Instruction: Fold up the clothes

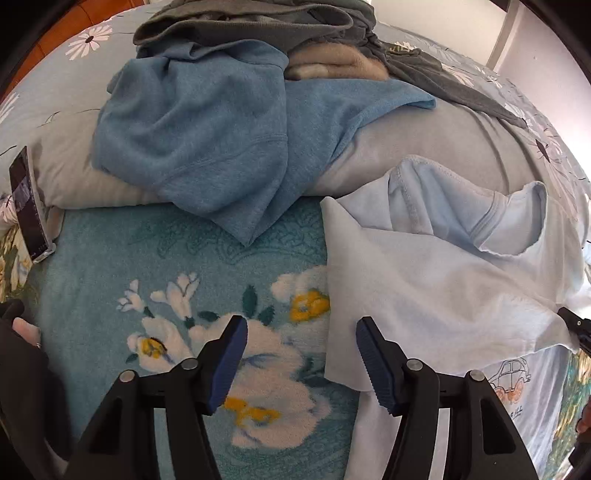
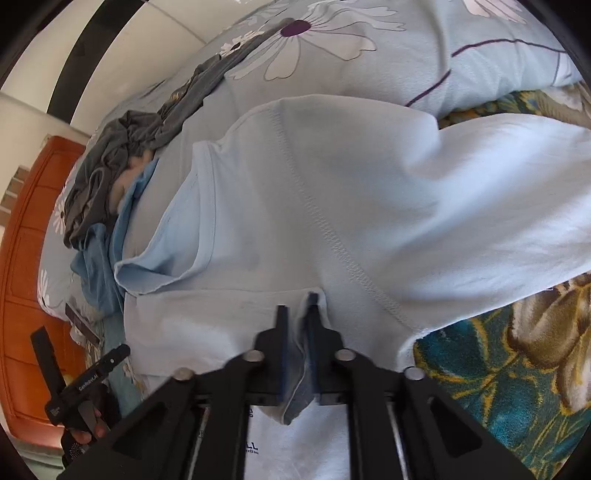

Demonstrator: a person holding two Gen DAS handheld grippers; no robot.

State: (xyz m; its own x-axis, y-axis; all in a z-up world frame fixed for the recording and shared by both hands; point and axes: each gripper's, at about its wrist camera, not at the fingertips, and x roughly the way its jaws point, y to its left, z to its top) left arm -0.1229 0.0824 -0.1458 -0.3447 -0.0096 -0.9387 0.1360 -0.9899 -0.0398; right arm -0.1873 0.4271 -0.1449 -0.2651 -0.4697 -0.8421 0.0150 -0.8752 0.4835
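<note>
At the far left of the left wrist view, a dark phone (image 1: pixel 28 206) leans against a grey pillow (image 1: pixel 70 173) on the bed. Next to it spreads a teal blanket (image 1: pixel 110 258) with white and yellow flowers. Over this blanket hangs the left gripper (image 1: pixel 301 345), its blue-padded jaws wide apart and holding nothing. Behind it, a blue sweatshirt (image 1: pixel 207 133) lies crumpled over the pillow, with grey clothes (image 1: pixel 243 22) and a beige garment (image 1: pixel 332 61) heaped further back. To the right, a pale blue T-shirt (image 1: pixel 443 280) lies partly folded on the blanket, its neck opening turned up and a small car print showing near its lower edge.

From the right wrist view, the left tool's black body sits at the far left before an orange wooden panel (image 2: pixel 26 295). Further right, the right gripper (image 2: pixel 297 314) is clamped on a fold of the T-shirt (image 2: pixel 369 184), the cloth bunched between its jaws. Beyond the shirt lies a daisy-print duvet (image 2: pixel 369 44).
</note>
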